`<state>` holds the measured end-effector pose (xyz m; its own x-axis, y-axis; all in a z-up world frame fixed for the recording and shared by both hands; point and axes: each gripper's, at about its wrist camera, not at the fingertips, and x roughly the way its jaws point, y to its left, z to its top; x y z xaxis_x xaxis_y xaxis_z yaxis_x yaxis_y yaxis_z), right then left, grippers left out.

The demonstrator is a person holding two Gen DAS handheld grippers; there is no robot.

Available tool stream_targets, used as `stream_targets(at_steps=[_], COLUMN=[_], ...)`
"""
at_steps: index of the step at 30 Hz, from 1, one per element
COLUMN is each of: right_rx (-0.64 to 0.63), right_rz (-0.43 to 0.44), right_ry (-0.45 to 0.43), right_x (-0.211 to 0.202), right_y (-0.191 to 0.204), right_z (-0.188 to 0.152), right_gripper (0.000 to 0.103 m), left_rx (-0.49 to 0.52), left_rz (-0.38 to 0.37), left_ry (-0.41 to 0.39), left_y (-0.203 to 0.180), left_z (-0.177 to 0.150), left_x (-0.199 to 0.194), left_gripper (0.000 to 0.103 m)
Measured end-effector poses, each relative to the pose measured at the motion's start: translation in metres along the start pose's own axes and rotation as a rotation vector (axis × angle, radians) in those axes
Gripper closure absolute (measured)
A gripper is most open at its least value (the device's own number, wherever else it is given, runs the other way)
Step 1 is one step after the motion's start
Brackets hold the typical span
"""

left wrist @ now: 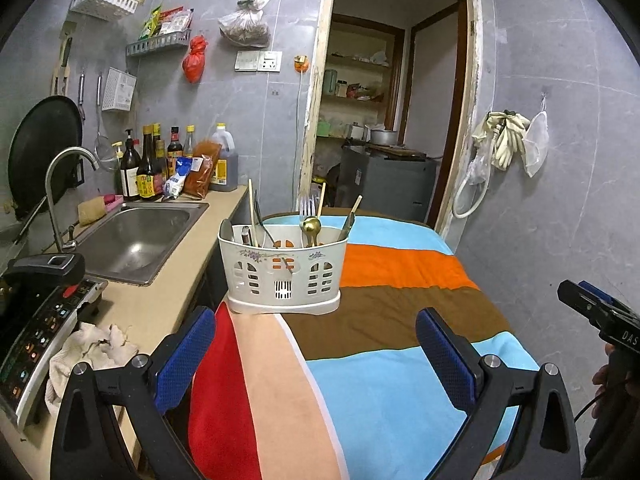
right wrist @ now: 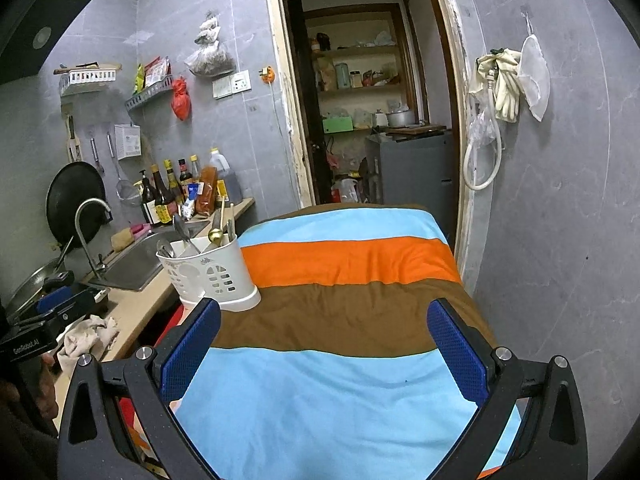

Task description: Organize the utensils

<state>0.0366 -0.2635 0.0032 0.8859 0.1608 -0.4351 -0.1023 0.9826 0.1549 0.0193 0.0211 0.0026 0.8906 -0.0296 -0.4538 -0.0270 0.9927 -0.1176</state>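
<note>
Your left claw (left wrist: 316,356) is spread wide, its blue-padded fingers (left wrist: 186,356) holding nothing, and it hovers over the striped cloth (left wrist: 384,380) that covers the surface. Your right claw (right wrist: 326,350) is likewise spread and empty, above the blue and brown bands of the same cloth.

Straight ahead of the left claw, between its two fingers in the left wrist view and well beyond their tips, stands the white utensil caddy (left wrist: 282,276). It sits upright at the left edge of the cloth-covered surface, just beside the beige counter (left wrist: 160,304). From the right claw the caddy lies ahead and to the left, beyond the left fingertip.

The utensils stand in the caddy with their long axes close to vertical, working ends up. A silver fork (left wrist: 307,206) points tines upward near the middle. A gold spoon (left wrist: 311,226) stands just in front of it, bowl up. A pale chopstick (left wrist: 252,212) rises in the left compartment, leaning slightly left. A second pale stick (left wrist: 321,199) stands beside the fork, and a third (left wrist: 356,204) leans right at the right end. A silver spoon (left wrist: 226,230) rests bowl-up at the far left corner. Other dark handles in the left compartment are too crowded to tell apart.

Left of the caddy lies the steel sink (left wrist: 136,240) with its curved tap (left wrist: 66,184). Sauce bottles (left wrist: 148,164) stand against the wall behind it. A crumpled rag (left wrist: 88,348) lies on the counter near your left claw.
</note>
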Motion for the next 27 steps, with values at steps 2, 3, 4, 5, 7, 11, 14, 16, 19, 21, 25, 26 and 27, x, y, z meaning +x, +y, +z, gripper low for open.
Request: stream_targets(at_steps=[2, 3, 4, 5, 7, 11, 14, 16, 19, 21, 25, 26, 27], right_rx=[-0.002, -0.002, -0.003, -0.003, -0.004, -0.005, -0.005, -0.005, -0.006, -0.006, -0.006, -0.006, -0.006], right_rz=[0.002, 0.002, 0.002, 0.003, 0.004, 0.003, 0.004, 0.004, 0.004, 0.005, 0.004, 0.004, 0.004], right_ry=[-0.005, -0.008, -0.01, -0.013, -0.016, -0.019, -0.018, -0.018, -0.018, -0.017, -0.018, -0.017, -0.018], right_x=[-0.002, -0.003, -0.004, -0.005, -0.006, -0.006, -0.007, -0.007, -0.007, -0.007, -0.008, -0.009, -0.009], right_y=[0.001, 0.001, 0.001, 0.001, 0.0, 0.001, 0.001, 0.001, 0.001, 0.001, 0.003, 0.003, 0.003], right_z=[0.001, 0.001, 0.002, 0.002, 0.002, 0.003, 0.003, 0.004, 0.004, 0.004, 0.004, 0.004, 0.005], right_gripper=[0.002, 0.002, 0.002, 0.002, 0.002, 0.002, 0.002, 0.002, 0.002, 0.002, 0.002, 0.002, 0.002], left_rx=[-0.002, -0.003, -0.004, -0.004, -0.005, -0.003, -0.004, -0.004, -0.005, -0.005, -0.007, -0.008, -0.009], left_rz=[0.0, 0.0, 0.0, 0.0, -0.001, -0.003, -0.002, -0.003, -0.002, -0.001, 0.0, 0.001, 0.001], left_ry=[-0.006, -0.009, -0.012, -0.014, -0.018, -0.024, -0.025, -0.026, -0.026, -0.028, -0.029, -0.03, -0.03], left_y=[-0.001, -0.001, -0.001, -0.001, -0.001, -0.002, -0.002, -0.002, -0.002, -0.002, 0.0, 0.0, 0.001], left_z=[0.0, 0.0, 0.0, 0.0, 0.0, 0.001, 0.001, 0.001, 0.001, 0.001, 0.002, 0.003, 0.003], left_x=[-0.002, -0.003, -0.004, -0.005, -0.006, -0.007, -0.008, -0.008, -0.009, -0.009, -0.01, -0.011, -0.012], left_gripper=[0.002, 0.002, 0.002, 0.002, 0.002, 0.002, 0.002, 0.002, 0.002, 0.002, 0.002, 0.002, 0.002])
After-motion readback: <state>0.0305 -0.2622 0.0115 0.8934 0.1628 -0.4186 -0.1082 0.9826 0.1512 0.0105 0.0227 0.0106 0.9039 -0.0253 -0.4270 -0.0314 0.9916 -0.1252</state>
